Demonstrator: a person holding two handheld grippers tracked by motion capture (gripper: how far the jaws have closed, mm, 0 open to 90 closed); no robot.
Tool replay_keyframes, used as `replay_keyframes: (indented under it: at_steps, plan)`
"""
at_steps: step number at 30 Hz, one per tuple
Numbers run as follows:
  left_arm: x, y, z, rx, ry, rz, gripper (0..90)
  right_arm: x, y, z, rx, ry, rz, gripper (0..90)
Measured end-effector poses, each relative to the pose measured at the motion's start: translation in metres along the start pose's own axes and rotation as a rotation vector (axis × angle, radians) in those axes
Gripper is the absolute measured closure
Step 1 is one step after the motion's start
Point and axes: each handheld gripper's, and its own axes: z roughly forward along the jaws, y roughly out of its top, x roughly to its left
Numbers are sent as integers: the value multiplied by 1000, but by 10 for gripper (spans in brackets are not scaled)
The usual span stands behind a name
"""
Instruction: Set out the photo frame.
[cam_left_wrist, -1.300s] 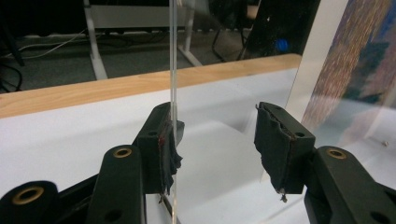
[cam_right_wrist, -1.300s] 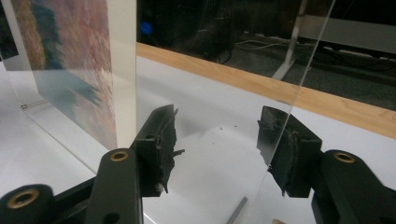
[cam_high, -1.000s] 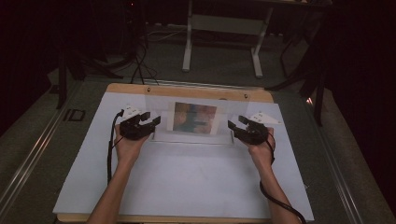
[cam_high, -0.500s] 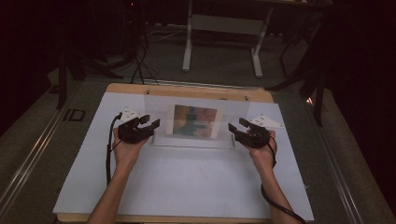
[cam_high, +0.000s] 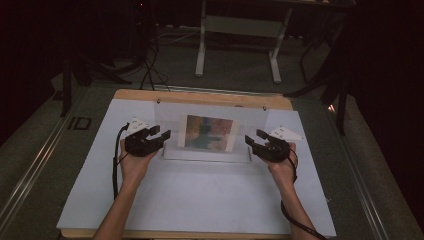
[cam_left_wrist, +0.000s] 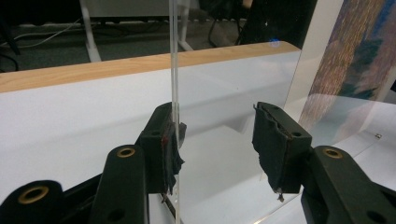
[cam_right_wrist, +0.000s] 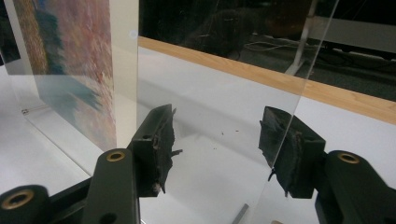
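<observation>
Left fingers: the left gripper (cam_left_wrist: 215, 149) stands wide apart; one padded finger (cam_left_wrist: 166, 144) sits against the edge of the clear acrylic frame (cam_left_wrist: 173, 70), the other pad is well clear of it, so nothing is clamped.
Right fingers: the right gripper (cam_right_wrist: 217, 149) is spread just as wide; the acrylic sheet's edge crosses in front of the far pad (cam_right_wrist: 285, 149), while the near one stands apart from the panel. No grip closed on anything.
Left hand pose: in the high view the left gripper (cam_high: 150, 140) lies low over the counter, the forearm coming in from the bottom edge, the wrist straight, the fingers aimed inward at the frame's left edge.
Right hand pose: the right gripper (cam_high: 260, 144) mirrors it on the other side, aimed inward at the frame's right edge, its cable trailing back along the forearm.
Frame look: a clear acrylic picture stand (cam_high: 210, 131), upright, with see-through margins at both sides and a flat foot lying towards the person.
Picture: a painted print (cam_high: 209, 132) in rust, ochre and blue-green tones with a pale border, held in the middle of the panel.
Frame place: on the white sheet (cam_high: 200, 195) covering the wooden counter (cam_high: 200, 96), towards its far half, between the two grippers.
</observation>
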Motion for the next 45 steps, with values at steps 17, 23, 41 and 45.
replay_keyframes:
  at_steps: [17, 23, 41, 45]
  plan:
    - [-1, -3, -4, 25, -15, 26, 514, -3, -2, -2, 12, 39, -24, 444]
    - [4, -4, -5, 22, -31, 13, 489, -5, -2, -2, 13, 53, -36, 440]
    - [24, 4, -24, 29, -35, 30, 449, -24, 3, -14, 63, 96, -49, 433]
    - [29, 5, -28, 16, -33, 15, 451, -33, 4, -20, 70, 99, -34, 437]
